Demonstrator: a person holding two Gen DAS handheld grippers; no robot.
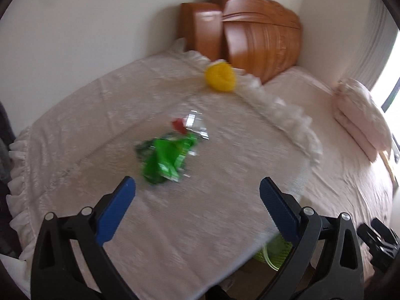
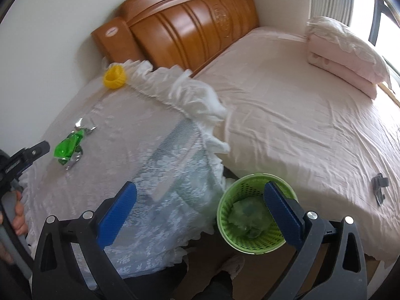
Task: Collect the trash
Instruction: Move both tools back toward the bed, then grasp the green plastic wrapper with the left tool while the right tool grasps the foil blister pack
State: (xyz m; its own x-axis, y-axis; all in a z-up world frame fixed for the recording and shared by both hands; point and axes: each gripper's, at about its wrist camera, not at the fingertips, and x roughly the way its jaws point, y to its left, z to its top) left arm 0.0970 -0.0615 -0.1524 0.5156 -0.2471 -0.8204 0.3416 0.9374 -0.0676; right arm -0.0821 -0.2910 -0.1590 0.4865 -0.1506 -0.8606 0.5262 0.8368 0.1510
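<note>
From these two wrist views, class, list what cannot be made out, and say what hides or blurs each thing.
- Green wrapper, left wrist view: motion blur hides any print; the red scrap beside it cannot be identified.
- Green basket, left wrist view: mostly hidden behind the lace cloth and the left gripper.
- Basket contents, right wrist view: blurred, partly behind the right gripper.
- Dark object on the bed: too small.

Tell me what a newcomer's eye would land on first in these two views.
Probably the bright green wrapper lying crumpled on the lace-covered table, straight ahead of the open left gripper. Next, the green basket on the floor between table and bed, under the open right gripper. A yellow cup sits at the table's far edge.
</note>
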